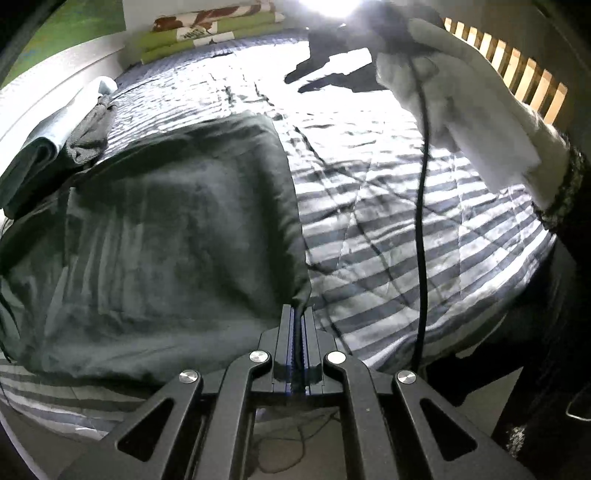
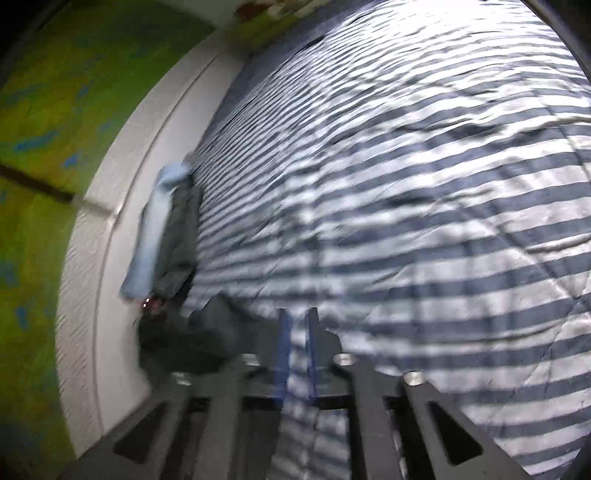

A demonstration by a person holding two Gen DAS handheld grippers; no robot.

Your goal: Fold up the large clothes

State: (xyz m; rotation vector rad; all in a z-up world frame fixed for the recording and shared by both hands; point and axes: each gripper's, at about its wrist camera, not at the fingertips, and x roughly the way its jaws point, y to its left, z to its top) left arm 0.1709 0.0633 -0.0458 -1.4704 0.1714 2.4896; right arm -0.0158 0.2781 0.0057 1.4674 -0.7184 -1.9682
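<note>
Left wrist view: the left gripper (image 1: 297, 314) is clamped on the near right corner of a dark green garment (image 1: 159, 206), which lies spread on a blue-and-white striped quilt (image 1: 388, 236). The garment covers the left half of the bed, its long axis running from the pinched corner away toward the far left. Beside its far left edge sits a stack of folded clothes (image 1: 55, 144), pale blue on top. Folded green bedding (image 1: 192, 33) lies at the far end, its printed pattern too small to read. At the upper right a gloved hand (image 1: 454, 92) holds the right gripper (image 1: 317, 74) aloft against a glare, a black cable (image 1: 423, 221) trailing down; wooden slats (image 1: 517, 70) stand behind.

Right wrist view, blurred by motion: the right gripper (image 2: 297, 328) has its blue-lined fingers apart, with nothing between them, over the striped quilt (image 2: 424, 184). Only a corner of the dark green garment (image 2: 207, 332) shows at near left, with the stack of folded clothes (image 2: 162, 229) just beyond it. This view alone shows a green wall (image 2: 55, 129) beyond the white bed frame (image 2: 122, 173). No writing is legible in either view.
</note>
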